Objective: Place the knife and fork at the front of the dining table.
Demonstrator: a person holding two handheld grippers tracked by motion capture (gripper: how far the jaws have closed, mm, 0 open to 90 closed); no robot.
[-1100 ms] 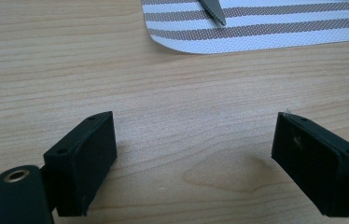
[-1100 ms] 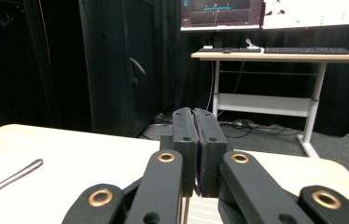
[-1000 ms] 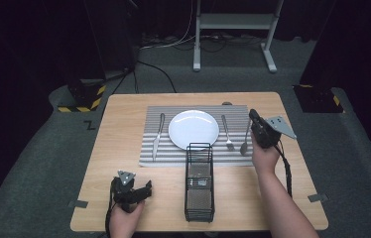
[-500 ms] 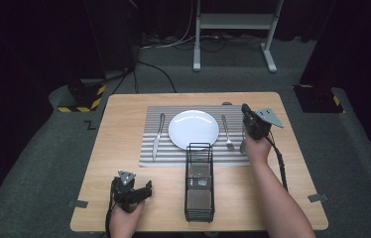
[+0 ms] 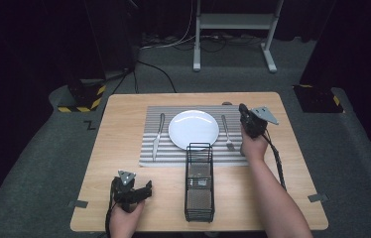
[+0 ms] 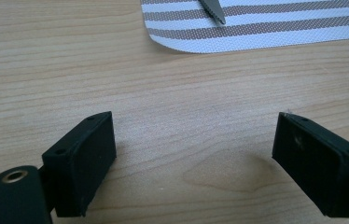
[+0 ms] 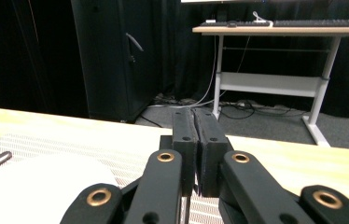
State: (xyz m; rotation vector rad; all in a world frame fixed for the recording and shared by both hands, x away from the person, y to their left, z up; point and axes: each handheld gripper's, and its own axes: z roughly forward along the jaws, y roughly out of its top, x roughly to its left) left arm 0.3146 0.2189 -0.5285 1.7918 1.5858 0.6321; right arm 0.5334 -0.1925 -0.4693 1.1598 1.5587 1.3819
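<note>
A fork (image 5: 226, 132) lies on a striped placemat (image 5: 183, 154), just to the right of a white plate (image 5: 193, 129), its tines toward the person. On the far side of the plate, at the mat's left edge, lies a knife (image 5: 156, 136), whose tip also shows at the top of the left gripper view (image 6: 213, 11). The right gripper (image 5: 246, 117) hangs raised just beside the fork's right, over the mat's right edge; its own view looks out level across the table toward a desk in the dark room, and its jaws are pressed together. Whether anything thin sits between them is hard to tell, though nothing appears to be held. In front of the plate, a black wire caddy (image 5: 199, 180) stands on the bare wooden table (image 5: 124, 114), reaching from the mat's near edge toward the person; its inside is too dim to tell whether it holds anything. The left gripper (image 5: 133, 191) rests low at the near left of the table, well apart from the setting, jaws spread wide over bare wood with nothing between them. Judging by the layout, the place setting looks close to done or not yet cleared; a spoon may be left to place.
</note>
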